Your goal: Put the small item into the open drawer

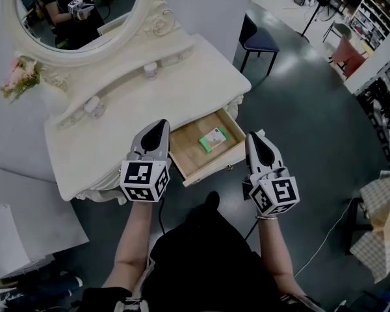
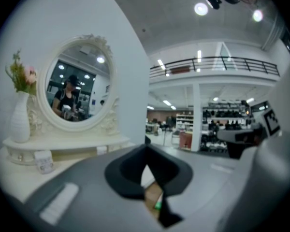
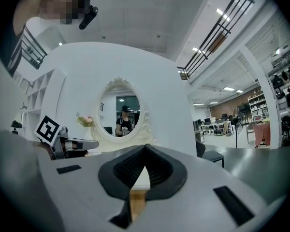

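Left gripper point(image 1: 162, 126), right gripper point(image 1: 253, 138) closed, empty; small box point(image 1: 213, 139) in drawer point(image 1: 211, 169) (long axis along front)

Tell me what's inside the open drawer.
One small green-and-white box lies flat on the wooden bottom of the drawer; nothing else shows. The rear part runs under the dresser top and is hidden.

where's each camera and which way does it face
head view: on the person's head, steeply down at the open drawer holding the small box; forearms, left gripper, right gripper show.
left gripper view: on that gripper, along its shut jaws toward the mirror; own jaws show.
right gripper view: on that gripper, along shut jaws at the mirror; left gripper shows too.
shared: all three see the mirror.
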Demonstrator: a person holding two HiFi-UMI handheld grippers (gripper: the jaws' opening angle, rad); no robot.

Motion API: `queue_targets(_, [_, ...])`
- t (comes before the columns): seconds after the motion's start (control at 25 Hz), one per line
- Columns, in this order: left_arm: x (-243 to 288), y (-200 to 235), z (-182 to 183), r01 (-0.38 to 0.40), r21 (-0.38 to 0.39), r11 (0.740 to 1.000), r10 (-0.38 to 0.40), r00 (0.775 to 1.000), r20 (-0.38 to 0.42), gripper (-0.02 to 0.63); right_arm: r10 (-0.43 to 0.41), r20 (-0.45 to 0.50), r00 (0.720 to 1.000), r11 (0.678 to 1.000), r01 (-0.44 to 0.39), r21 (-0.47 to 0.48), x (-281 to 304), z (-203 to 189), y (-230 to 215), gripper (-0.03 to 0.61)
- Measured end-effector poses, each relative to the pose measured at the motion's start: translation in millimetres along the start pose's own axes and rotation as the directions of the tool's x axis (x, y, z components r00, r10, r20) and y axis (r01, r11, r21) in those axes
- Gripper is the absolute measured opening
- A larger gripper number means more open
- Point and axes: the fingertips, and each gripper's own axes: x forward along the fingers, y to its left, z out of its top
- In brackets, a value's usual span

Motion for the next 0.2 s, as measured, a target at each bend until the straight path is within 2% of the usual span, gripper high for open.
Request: queue_targets(0.2, [0.1,1.2,-0.6,0.002,-0.001,1.0,-0.002,1.0,-0.004,0.006,0.0,0.004,1.0,1.0,0.0,-0.001,2.0,0.6,2.0,-0.003])
